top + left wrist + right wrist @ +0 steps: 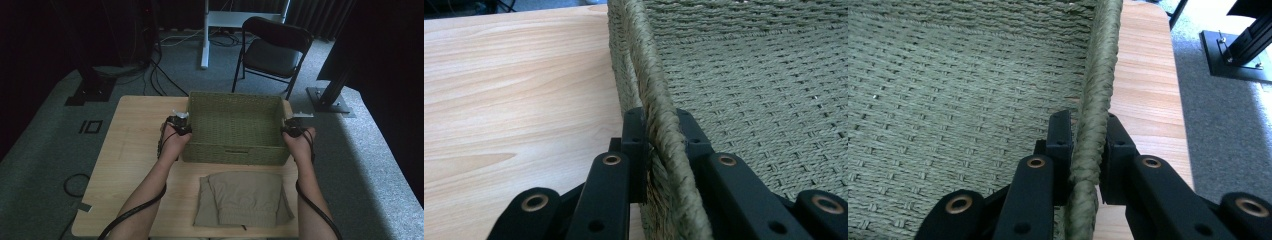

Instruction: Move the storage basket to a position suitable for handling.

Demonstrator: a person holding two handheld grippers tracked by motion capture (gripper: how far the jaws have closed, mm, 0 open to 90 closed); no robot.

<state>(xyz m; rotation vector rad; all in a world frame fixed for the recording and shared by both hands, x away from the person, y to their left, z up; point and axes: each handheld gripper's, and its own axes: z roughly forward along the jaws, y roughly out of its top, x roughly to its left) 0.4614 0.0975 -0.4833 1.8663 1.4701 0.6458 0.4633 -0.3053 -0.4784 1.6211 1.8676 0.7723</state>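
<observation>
Woven green basket [235, 127] is sitting mid-surface [135, 145]; the left tongs [659, 145] and right tongs [1090, 145] are each clamping an opposite rim, likely for a balanced two-handed lift or slide.

I count one woven basket [235, 127] between my two grippers, one folded cloth [242, 199] nearer me, one chair [272, 47] beyond.

Both forearms reach forward and spread apart, left gripper [180, 122] and right gripper [292, 125] each with jaws clamped down tight on opposite side rims of the woven basket [235, 100], hands level.
</observation>
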